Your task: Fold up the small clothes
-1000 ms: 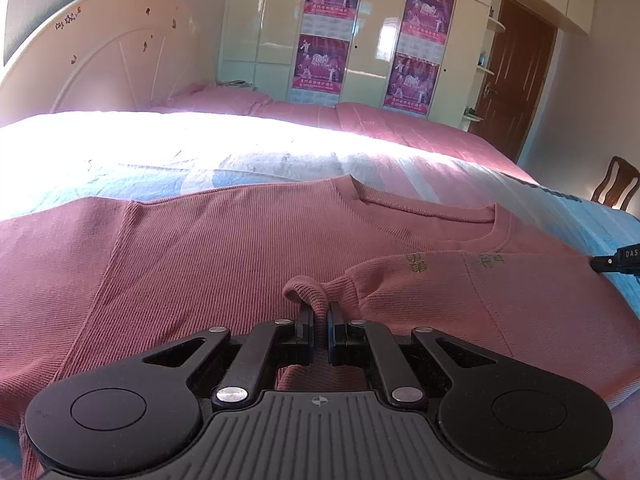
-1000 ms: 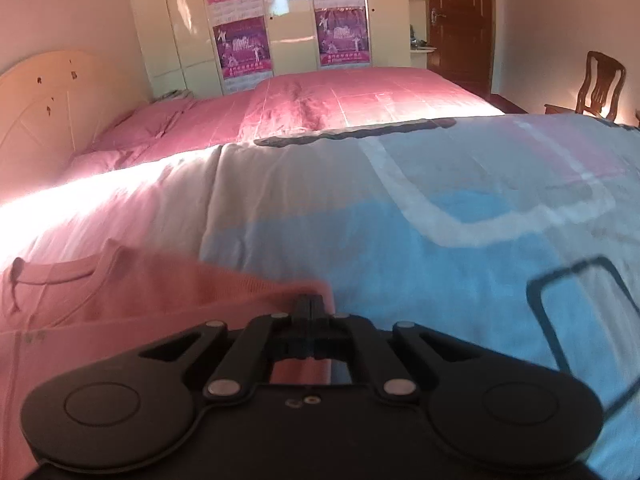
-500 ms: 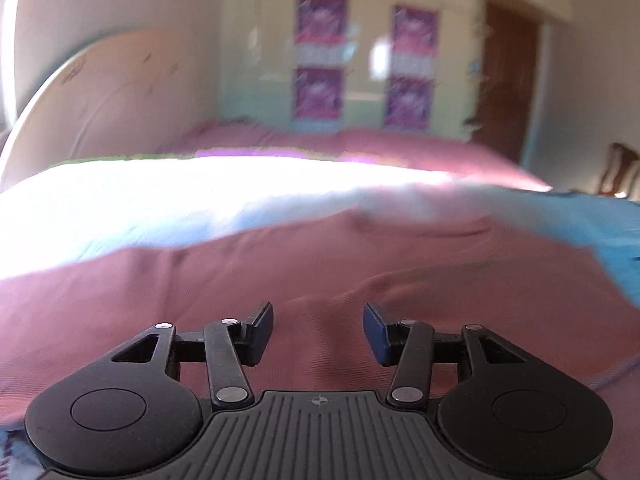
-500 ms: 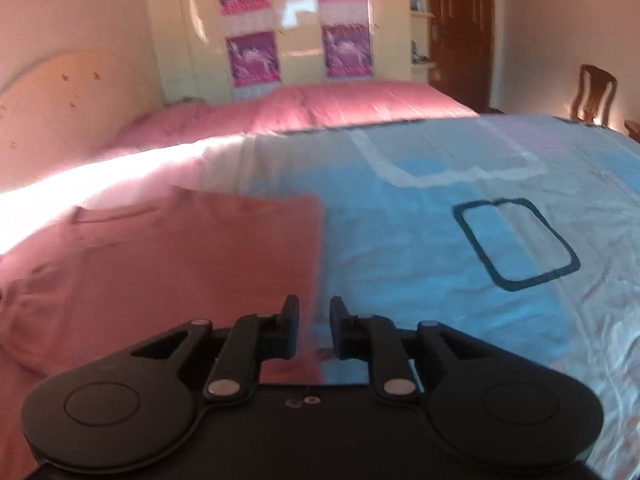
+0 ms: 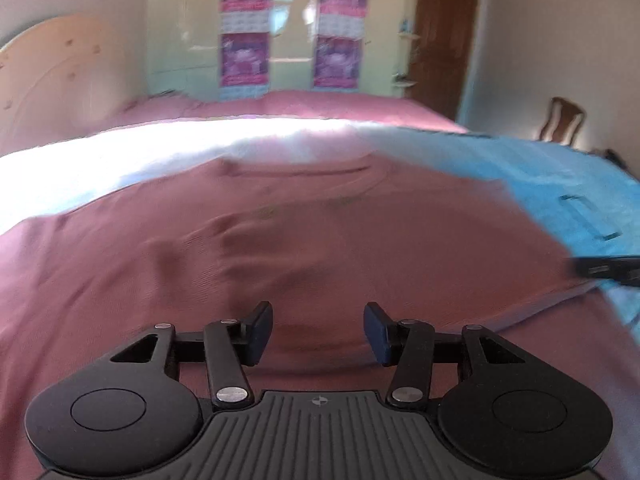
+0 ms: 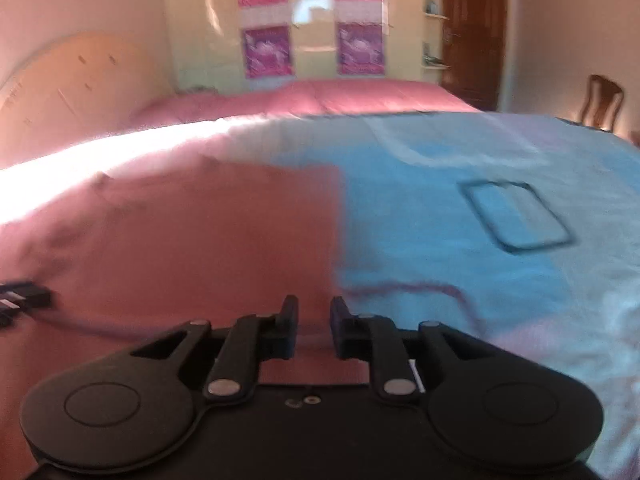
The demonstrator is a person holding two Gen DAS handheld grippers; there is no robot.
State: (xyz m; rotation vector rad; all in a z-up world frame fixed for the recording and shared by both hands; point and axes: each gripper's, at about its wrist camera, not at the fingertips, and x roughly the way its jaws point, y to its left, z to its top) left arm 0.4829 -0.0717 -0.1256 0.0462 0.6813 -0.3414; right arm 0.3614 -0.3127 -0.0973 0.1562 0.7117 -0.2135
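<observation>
A pink knit sweater lies spread on the bed, neckline at the far side, its right part folded inward. My left gripper is open and empty, hovering above the sweater's near part. My right gripper is open and empty, above the sweater's right folded edge. The sweater also shows in the right wrist view. The other gripper's tip shows at the right edge of the left wrist view and at the left edge of the right wrist view. Both views are blurred.
The bed has a blue and white patterned cover and a pink spread further back. A headboard stands at the left, a wardrobe with posters behind, a door and a wooden chair at the right.
Both grippers were shut on sweater fabric a second ago and have let go and opened. Both have pulled back and risen, and the sweater's right part now lies folded inward.
</observation>
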